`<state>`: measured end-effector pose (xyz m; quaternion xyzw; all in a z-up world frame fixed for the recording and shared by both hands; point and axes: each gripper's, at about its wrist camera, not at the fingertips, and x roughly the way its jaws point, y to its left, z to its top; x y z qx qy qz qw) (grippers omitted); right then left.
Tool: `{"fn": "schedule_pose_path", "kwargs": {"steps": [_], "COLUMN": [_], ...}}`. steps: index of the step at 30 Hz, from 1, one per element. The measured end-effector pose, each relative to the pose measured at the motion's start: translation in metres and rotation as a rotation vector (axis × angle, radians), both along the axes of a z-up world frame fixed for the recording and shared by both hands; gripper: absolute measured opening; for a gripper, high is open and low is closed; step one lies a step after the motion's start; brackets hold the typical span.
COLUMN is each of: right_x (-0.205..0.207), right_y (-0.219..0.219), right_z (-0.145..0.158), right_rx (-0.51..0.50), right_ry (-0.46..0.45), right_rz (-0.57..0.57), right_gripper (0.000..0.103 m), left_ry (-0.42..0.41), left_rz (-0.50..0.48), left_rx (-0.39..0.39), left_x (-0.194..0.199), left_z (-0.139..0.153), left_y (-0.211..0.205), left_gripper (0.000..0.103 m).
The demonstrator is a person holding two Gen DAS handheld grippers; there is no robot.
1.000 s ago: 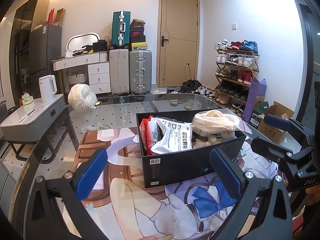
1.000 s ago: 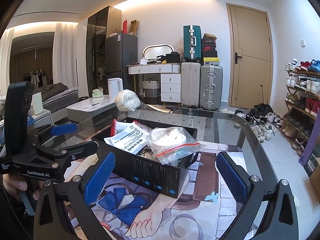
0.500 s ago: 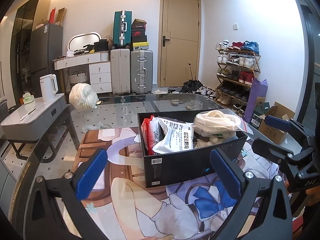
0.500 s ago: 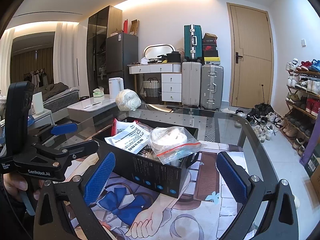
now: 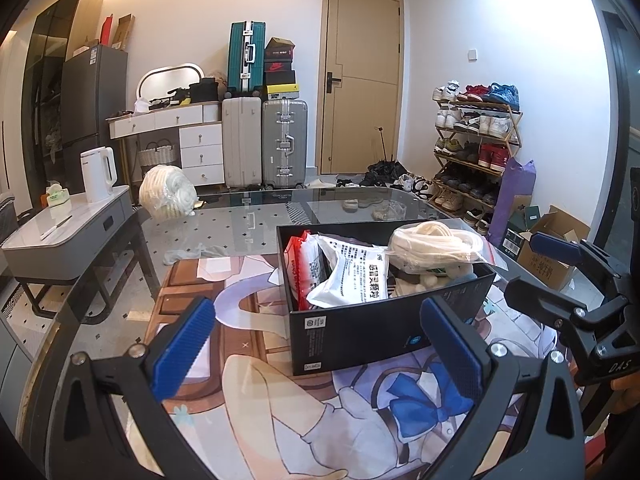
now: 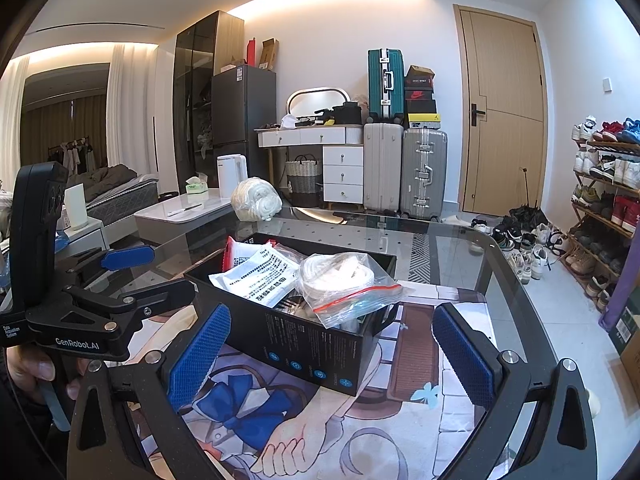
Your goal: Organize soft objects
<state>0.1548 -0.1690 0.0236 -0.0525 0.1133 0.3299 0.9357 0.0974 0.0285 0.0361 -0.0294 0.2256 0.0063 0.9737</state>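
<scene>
A black box (image 5: 384, 320) sits on the glass bench (image 5: 256, 228), resting on a printed cartoon mat (image 5: 280, 412). The box is packed with soft things: a red-and-white packet (image 5: 299, 268) stands at its left end, a white pouch with black printed text (image 5: 352, 276) leans beside it, and a clear zip bag of white cord (image 5: 436, 242) lies on top at the right end, partly overhanging the rim. A white plush toy (image 5: 432, 278) peeks out underneath that bag.

Far back on the bench, well apart from the box, lies a bagged bundle of white rope (image 5: 168, 192), and a crumpled scrap of clear plastic (image 5: 188, 252) lies just beyond the mat's far edge.

The left tool (image 5: 316, 344) is spread wide and holds nothing, with the box's near wall between its blue pads. The right tool (image 6: 332, 354) is likewise spread wide and bare, near the box's corner. A hand (image 6: 28, 372) grips the left tool's handle.
</scene>
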Motion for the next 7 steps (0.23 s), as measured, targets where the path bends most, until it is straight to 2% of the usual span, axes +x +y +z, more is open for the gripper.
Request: {"fn": "schedule_pose_path", "kwargs": {"steps": [7], "right_x": [0.0000], "right_y": [-0.0002], "right_z": [0.0002], "right_rx": [0.000], "right_ry": [0.001], "right_rz": [0.001], "right_gripper": [0.103], "left_ry": [-0.003], "left_rz": [0.005], "left_rx": [0.001], "left_x": [0.0004], "left_z": [0.0002], "left_y": [0.0004], "left_gripper": [0.103]}}
